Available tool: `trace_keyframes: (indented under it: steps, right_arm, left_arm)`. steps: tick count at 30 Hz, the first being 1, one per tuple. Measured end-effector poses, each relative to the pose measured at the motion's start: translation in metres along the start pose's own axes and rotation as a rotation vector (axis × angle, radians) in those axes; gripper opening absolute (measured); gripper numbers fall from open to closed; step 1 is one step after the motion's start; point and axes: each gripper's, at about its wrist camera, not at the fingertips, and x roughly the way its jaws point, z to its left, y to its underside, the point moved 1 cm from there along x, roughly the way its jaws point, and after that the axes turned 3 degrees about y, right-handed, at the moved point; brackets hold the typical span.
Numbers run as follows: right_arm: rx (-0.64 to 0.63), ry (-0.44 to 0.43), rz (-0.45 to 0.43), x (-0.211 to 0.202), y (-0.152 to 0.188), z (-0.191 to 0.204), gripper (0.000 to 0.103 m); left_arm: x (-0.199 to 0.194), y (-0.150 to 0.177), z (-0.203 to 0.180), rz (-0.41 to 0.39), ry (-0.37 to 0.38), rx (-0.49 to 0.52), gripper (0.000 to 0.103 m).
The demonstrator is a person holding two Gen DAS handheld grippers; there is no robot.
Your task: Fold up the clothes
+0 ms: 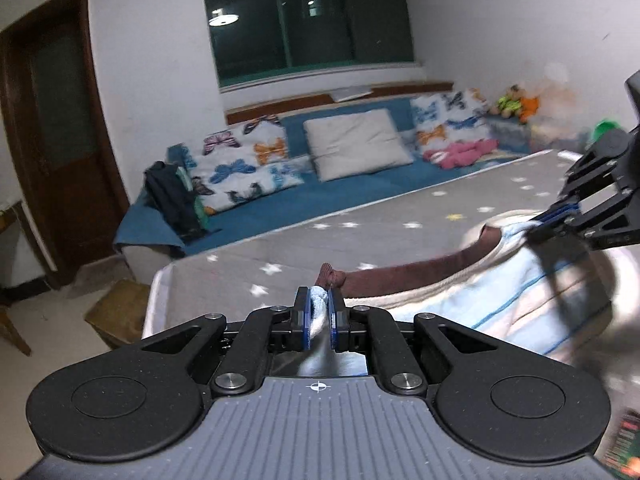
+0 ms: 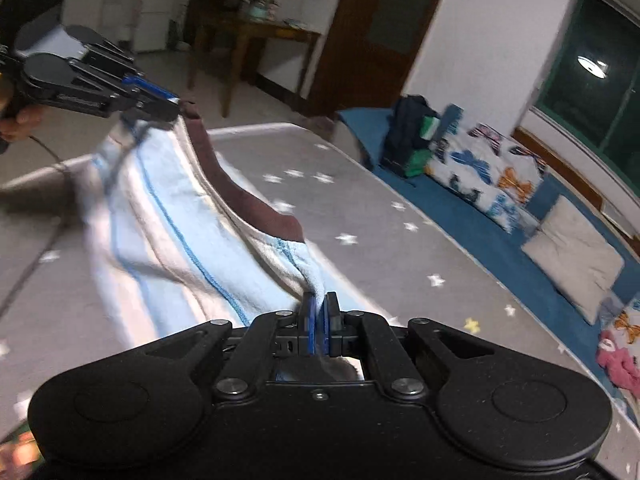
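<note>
Pale-blue striped cloth (image 1: 516, 300) with a brown band is hanging stretched above the grey star-printed bed (image 1: 360, 216). At its left corner the left gripper (image 1: 319, 312) is pinching the fabric tight between its blue pads; at the right corner the right gripper (image 2: 319, 322) is clamping the other end.

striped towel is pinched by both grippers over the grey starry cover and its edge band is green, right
Not quite: the striped towel has a brown edge band, not green, as the right wrist view shows. The left gripper and right gripper do both pinch it over the grey starry cover.
</note>
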Motion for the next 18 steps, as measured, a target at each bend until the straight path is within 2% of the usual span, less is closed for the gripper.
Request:
trace_keyframes:
  steps: [6,10,14,16,18]
  right_arm:
    - [0.072,0.033,0.047,0.068,0.002,-0.021,0.005]
    - [0.125,0.048,0.071,0.099,0.005,-0.033,0.005]
    - [0.188,0.051,0.082,0.099,0.013,-0.038,0.006]
    - [0.22,0.053,0.087,0.099,0.018,-0.04,0.012]
    - [0.252,0.054,0.092,0.099,0.022,-0.043,0.018]
  left_arm:
    - [0.081,-0.002,0.023,0.08,-0.043,-0.104,0.009]
    - [0.109,0.009,0.026,0.115,-0.068,-0.14,0.009]
    - [0.12,0.016,0.036,0.155,-0.083,-0.182,0.012]
    - [0.115,0.017,0.039,0.149,-0.095,-0.195,0.014]
    - [0.105,0.016,0.044,0.13,-0.089,-0.206,0.02]
